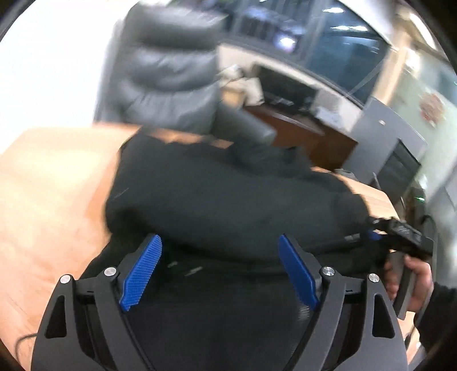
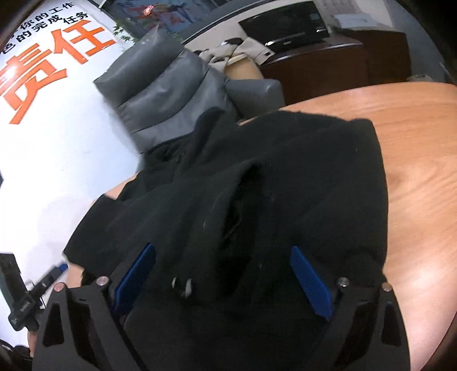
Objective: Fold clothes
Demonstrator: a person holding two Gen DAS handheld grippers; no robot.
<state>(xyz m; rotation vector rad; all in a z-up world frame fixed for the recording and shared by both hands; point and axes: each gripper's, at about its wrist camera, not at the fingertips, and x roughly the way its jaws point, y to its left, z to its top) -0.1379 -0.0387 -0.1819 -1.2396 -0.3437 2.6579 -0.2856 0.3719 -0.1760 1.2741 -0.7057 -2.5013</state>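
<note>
Black fleece, the garment (image 2: pixel 257 185) lies heaped across the middle of both views on the wooden table (image 2: pixel 414 142), partly bunched, so I judge the folding unfinished. My left tongs (image 1: pixel 220 268) and right tongs (image 2: pixel 222 274) both hang over it with blue pads spread apart, gripping nothing. A grey chair (image 2: pixel 171 94) crowds the table edge at upper left, where cloth droops toward it.

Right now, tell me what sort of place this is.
Probably an office. A grey leather chair stands behind the wooden table with the black garment, a dark monitor sits on a desk, and a wall sign bears large orange Chinese characters.
</note>
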